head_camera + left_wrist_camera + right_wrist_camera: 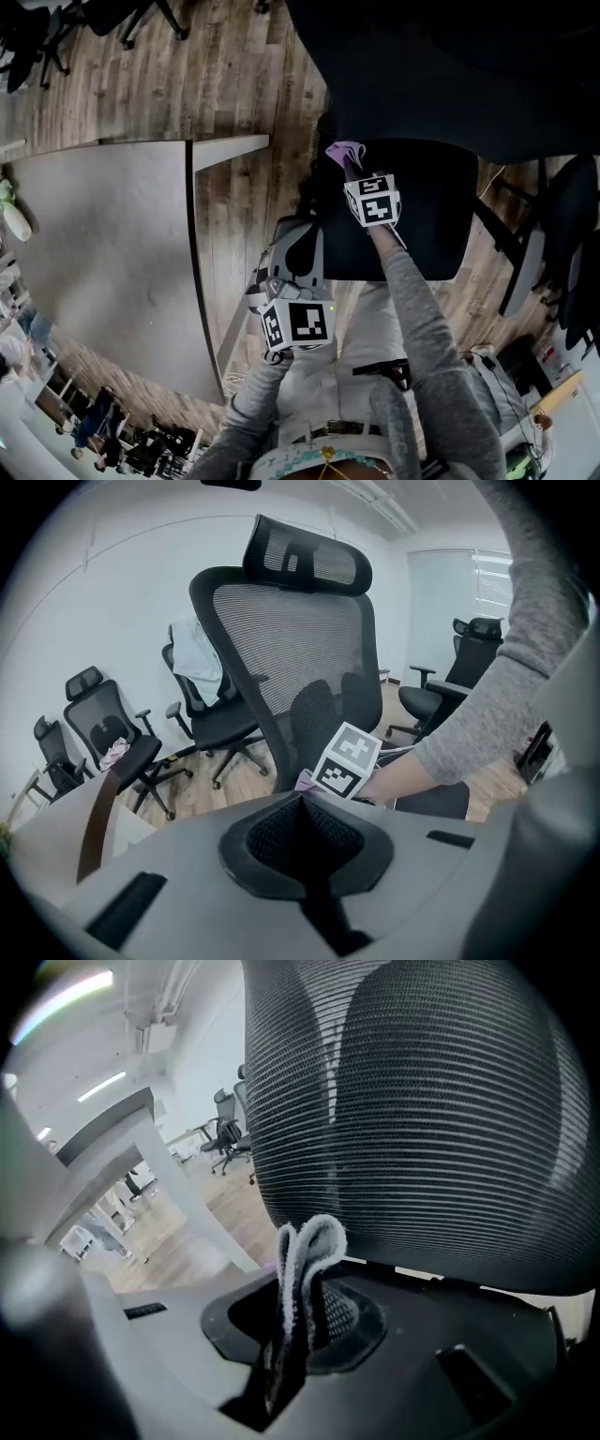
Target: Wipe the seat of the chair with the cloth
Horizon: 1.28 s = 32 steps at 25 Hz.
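The black office chair's seat [422, 220] lies below me, its mesh backrest [291, 639] rising behind it. My right gripper [350, 169] is over the seat's back left corner, shut on a folded pale purple cloth [344, 150]. In the right gripper view the cloth [305, 1260] stands up between the closed jaws of the right gripper [298, 1321], close to the mesh backrest [422, 1119]. My left gripper [300, 234] hangs beside the seat's left edge. It is shut and holds nothing. Seen from the left gripper [302, 803], the right gripper's marker cube [349, 761] is just ahead.
A grey table [103, 253] stands to the left on the wooden floor [244, 216]. More black office chairs [112, 738] stand along the wall, and another chair [562, 234] is close on the right. A headrest [305, 560] tops the backrest.
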Tool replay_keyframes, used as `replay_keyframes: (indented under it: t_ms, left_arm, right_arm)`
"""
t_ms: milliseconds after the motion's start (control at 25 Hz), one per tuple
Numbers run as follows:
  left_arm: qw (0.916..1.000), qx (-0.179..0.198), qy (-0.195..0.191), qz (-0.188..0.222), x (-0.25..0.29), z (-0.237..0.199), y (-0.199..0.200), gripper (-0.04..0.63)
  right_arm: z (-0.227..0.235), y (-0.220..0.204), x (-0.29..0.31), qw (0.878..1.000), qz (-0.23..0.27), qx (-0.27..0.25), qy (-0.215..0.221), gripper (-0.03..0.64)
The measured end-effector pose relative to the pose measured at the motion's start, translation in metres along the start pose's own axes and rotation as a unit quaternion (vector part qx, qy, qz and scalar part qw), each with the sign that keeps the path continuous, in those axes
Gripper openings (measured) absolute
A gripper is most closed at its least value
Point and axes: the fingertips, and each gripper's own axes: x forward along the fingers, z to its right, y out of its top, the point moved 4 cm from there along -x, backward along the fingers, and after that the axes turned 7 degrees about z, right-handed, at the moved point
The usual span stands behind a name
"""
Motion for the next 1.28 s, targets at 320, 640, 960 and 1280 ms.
replay_keyframes:
  t_ms: [320,640,960,1280]
  left_arm:
    - [1.0,-0.001,-0.004,0.004,-0.001,-0.003,0.002,-0.002]
    - [1.0,0.002,-0.001,0.003,-0.002,-0.002,0.002,-0.002]
    - [1.0,0.005,0.003,0.004,-0.002,-0.006,0.003,-0.002]
    - [0.9999,0.011,0.007,0.005,-0.002,-0.005,0.004,-0.002]
  right_arm:
    - [-0.009,-0.009,0.026,0.999,-0.021,-0.024,-0.01,0.051]
    - [-0.009,-0.024,0.047,0.985,-0.079,-0.153,-0.023,0.051]
    - [-0.003,-0.023,0.048,0.979,-0.08,-0.188,-0.017,0.051]
    - [0.018,-0.031,0.04,0.981,-0.086,-0.171,-0.036,0.051]
